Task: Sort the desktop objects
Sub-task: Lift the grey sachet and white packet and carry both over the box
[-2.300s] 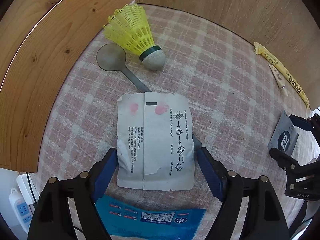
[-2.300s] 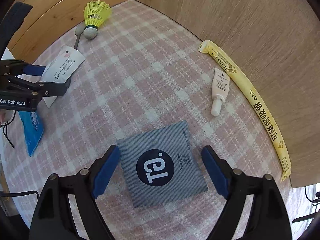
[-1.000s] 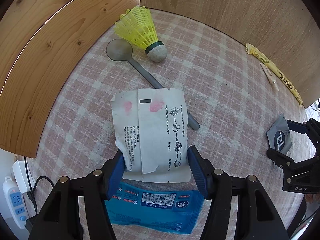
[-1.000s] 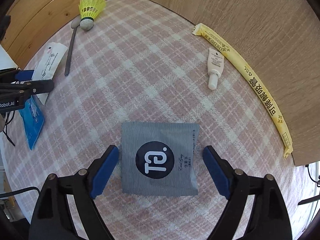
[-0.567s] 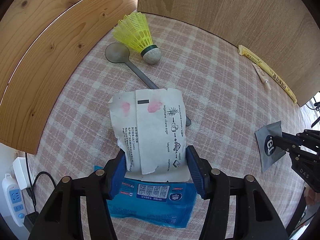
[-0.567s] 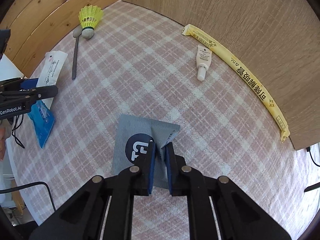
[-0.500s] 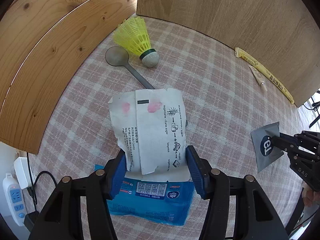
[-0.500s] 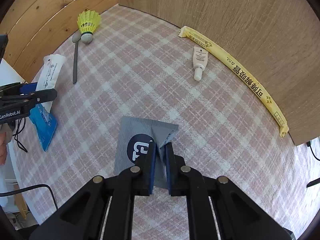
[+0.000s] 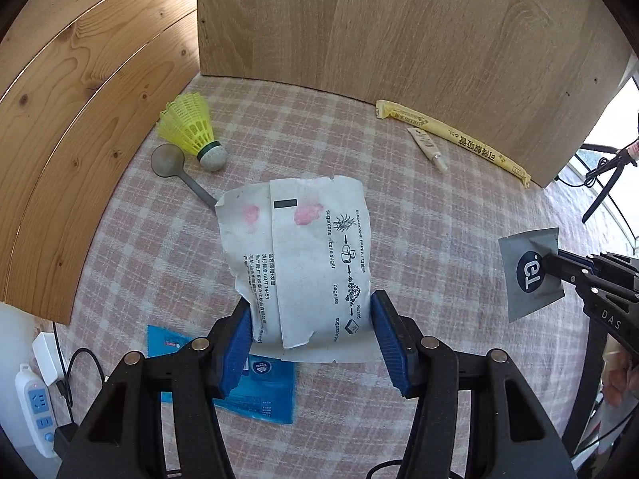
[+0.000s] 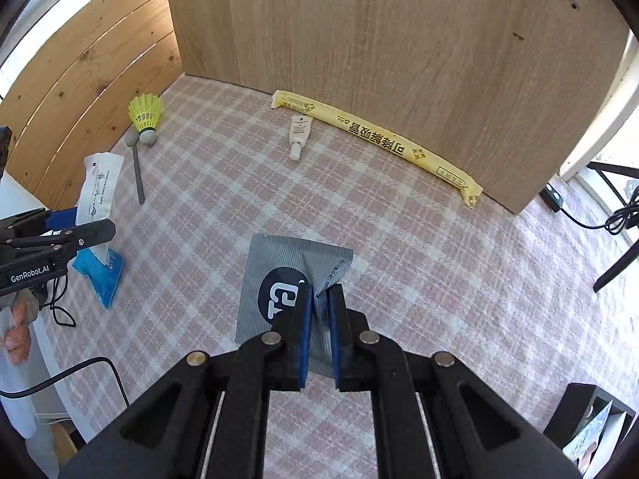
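fingers [image 9: 389, 335] of my left gripper [image 9: 311, 339] clamp white paper packet [image 9: 299, 255]; right gripper [image 10: 318, 331] pinches grey sachet [image 10: 279, 271]. both clear of table [image 10: 419, 239]. step: carry. next i need matching drop spots.

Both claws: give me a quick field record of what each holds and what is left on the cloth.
left claw: shut on white paper pouch
right claw: shut on grey sachet, creased at the pinch
still on cloth: shuttlecock, spoon, small tube, long yellow packet, blue packet
backdrop: wooden panels
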The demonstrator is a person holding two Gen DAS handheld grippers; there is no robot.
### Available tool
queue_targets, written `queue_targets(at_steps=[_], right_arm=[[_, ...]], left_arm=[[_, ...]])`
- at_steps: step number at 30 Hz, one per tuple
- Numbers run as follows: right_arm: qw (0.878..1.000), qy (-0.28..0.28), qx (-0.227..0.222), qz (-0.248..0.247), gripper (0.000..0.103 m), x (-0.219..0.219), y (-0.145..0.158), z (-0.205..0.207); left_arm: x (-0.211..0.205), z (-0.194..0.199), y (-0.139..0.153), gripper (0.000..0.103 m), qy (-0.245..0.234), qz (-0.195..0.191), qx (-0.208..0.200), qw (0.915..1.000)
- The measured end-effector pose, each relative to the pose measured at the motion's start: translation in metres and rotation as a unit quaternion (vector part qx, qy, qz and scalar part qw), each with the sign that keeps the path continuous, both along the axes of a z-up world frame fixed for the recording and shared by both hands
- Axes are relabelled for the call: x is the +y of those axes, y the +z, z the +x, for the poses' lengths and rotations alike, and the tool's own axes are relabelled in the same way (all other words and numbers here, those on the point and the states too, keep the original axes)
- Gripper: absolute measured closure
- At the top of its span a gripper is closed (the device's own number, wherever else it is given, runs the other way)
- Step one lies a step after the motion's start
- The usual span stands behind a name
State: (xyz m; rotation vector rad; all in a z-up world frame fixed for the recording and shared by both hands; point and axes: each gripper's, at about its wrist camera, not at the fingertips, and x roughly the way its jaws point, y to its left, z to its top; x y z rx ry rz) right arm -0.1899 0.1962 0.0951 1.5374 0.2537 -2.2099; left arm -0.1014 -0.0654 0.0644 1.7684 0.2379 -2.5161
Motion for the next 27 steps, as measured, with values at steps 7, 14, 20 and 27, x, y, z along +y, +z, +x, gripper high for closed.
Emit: queue_targets(at_steps=[7, 14, 20, 27], right_arm=[[0.994, -0.109, 0.028, -0.013, 0.095, 0.098, 0.019, 0.028], [0.972, -0.231, 0.039, -0.014, 0.095, 0.218, 0.037, 0.084], [0.942, -0.332, 0.047, -0.005, 0.095, 0.309, 0.049, 0.147], [0.899, -0.435, 0.053, 0.010, 0.095, 0.391, 0.060, 0.221]], left_arm=[[0.096, -0.008, 0.027, 0.049, -0.103, 0.008, 0.010, 0.9946], [0.221, -0.022, 0.040, 0.049, -0.227, 0.019, 0.019, 0.9736], [0.336, -0.017, 0.050, 0.049, -0.336, 0.029, 0.024, 0.9410], [0.445, 0.005, 0.060, 0.049, -0.434, 0.043, 0.023, 0.8997]])
